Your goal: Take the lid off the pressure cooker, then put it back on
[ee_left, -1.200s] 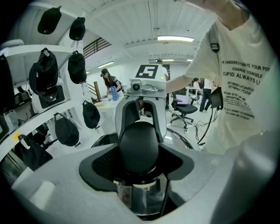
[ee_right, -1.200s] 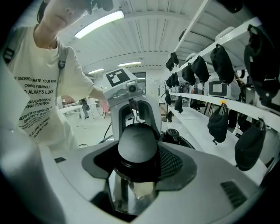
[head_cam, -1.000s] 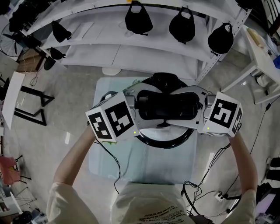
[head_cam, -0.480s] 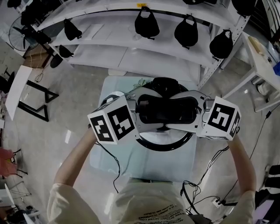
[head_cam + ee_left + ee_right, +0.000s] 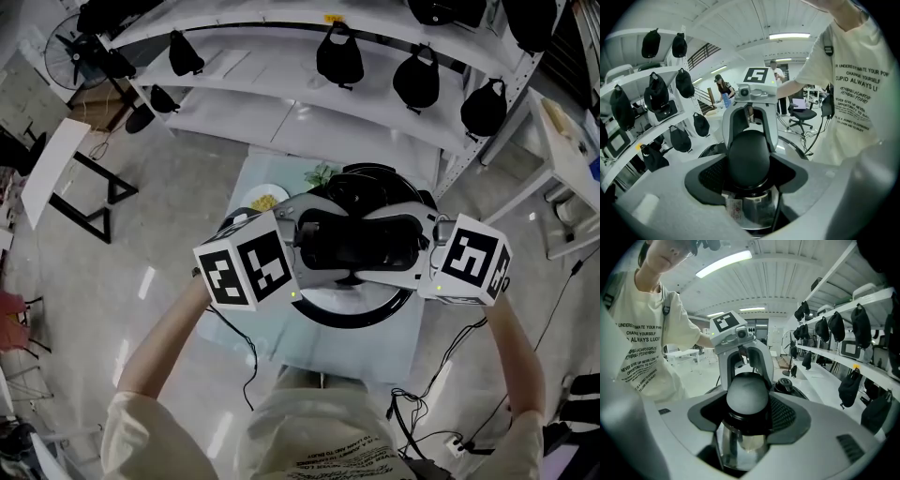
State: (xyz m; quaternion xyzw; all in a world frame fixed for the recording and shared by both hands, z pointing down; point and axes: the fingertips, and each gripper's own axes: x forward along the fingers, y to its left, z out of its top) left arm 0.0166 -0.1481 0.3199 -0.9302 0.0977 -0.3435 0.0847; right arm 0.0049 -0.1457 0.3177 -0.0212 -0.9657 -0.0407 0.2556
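The pressure cooker lid (image 5: 352, 307), silver with a black rim, hangs over the table between both grippers. Its black handle (image 5: 356, 246) runs across the top. My left gripper (image 5: 300, 236) is shut on the handle's left end and my right gripper (image 5: 422, 240) on its right end. In the left gripper view the rounded black handle end (image 5: 749, 157) fills the gap between the jaws, with shiny metal below it and the other gripper facing. The right gripper view shows the same grip on the handle end (image 5: 747, 399). The black cooker body (image 5: 375, 183) stands behind the lid.
The pale table top (image 5: 251, 323) also carries a white plate of yellow food (image 5: 265, 199) at the far left. A white shelf rack with hanging black caps (image 5: 339, 56) stands behind the table. Cables (image 5: 441, 375) trail on the floor at the right.
Both grippers have carried the lid together towards the near side of the table and slightly up. The plate at the far left has come into view.
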